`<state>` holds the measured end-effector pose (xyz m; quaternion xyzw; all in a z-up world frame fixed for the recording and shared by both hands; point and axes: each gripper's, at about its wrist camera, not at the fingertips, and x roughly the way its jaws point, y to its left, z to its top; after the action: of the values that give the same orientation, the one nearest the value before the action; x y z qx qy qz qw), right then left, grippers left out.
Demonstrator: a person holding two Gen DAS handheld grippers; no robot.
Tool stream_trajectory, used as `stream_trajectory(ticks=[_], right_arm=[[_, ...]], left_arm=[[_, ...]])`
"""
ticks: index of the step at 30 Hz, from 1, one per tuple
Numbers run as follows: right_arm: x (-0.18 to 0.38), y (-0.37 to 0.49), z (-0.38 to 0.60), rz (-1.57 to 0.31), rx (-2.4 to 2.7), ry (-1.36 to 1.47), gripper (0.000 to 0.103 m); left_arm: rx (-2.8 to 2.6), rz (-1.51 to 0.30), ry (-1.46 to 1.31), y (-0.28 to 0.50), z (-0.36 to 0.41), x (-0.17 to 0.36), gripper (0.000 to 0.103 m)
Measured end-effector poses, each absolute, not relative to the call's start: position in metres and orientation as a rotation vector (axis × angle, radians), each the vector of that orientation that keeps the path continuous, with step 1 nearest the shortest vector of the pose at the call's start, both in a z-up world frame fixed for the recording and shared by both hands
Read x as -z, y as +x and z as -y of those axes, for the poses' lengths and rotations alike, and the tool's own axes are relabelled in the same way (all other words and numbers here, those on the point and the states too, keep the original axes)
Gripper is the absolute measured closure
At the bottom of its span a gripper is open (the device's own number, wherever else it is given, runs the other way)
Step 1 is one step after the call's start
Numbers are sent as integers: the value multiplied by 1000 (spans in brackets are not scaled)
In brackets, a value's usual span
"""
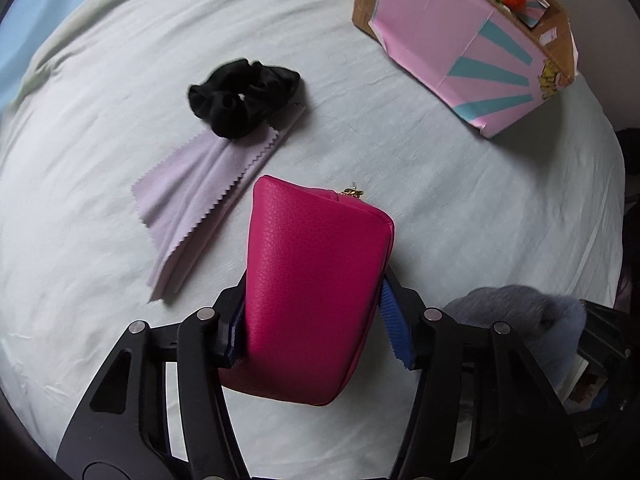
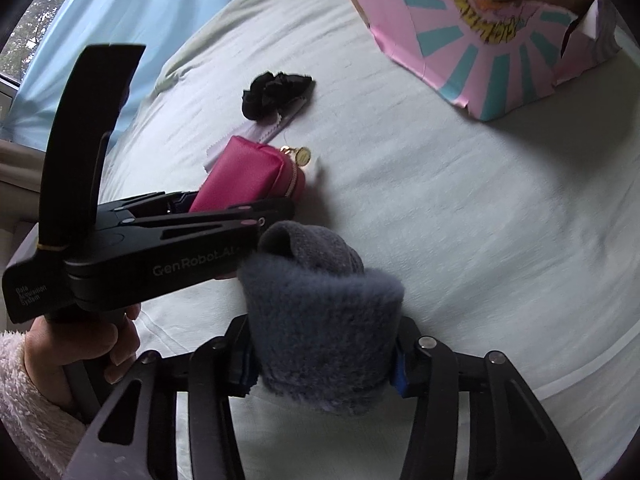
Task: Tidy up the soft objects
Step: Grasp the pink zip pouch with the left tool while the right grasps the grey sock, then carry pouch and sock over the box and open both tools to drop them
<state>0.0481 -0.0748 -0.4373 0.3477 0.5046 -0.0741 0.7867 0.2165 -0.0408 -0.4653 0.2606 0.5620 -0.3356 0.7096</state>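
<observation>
Both grippers loaded: left gripper (image 1: 316, 316) fingers pinching a pink pouch (image 1: 316, 280), right gripper (image 2: 324, 354) fingers squeezing a grey fuzzy sock (image 2: 320, 316). Pouch lying lengthwise along the fingers, zipper-pull end pointing forward past the tips. Roughly midway by the look of it: orange and green items already sitting in the pink box (image 1: 460, 40) far ahead-right of the fingers, black scrunchie (image 1: 240, 96) and lilac cloth (image 1: 192, 200) waiting on the bed (image 1: 440, 200) ahead-left.

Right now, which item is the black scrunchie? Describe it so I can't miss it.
Start at the pink box on the pale bedsheet. Left of it lies a lilac cloth with zigzag edges; the scrunchie sits on its far end, the only black ruffled thing.
</observation>
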Motion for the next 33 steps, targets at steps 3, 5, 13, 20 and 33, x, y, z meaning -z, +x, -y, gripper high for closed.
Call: stream_trajectory(ticks=[3,5,13,20,33], right_arm=[[424,44,81,-1073,164,751,57],[411,41,86,-1061,164,745,57],[345,31,106,-1008,151,702,57],[276,26,133,-990,102,613,57],[191,29,254,-908,93,501,57]], left_arm=[[730,-1237,564,214,39,446,51],[724,-1224,558,210,40,430,51],[695,-1165,507,198,49,353,51],[647,-1118,423,181,64,280,51],[535,-1077,247,158,130,217,51]])
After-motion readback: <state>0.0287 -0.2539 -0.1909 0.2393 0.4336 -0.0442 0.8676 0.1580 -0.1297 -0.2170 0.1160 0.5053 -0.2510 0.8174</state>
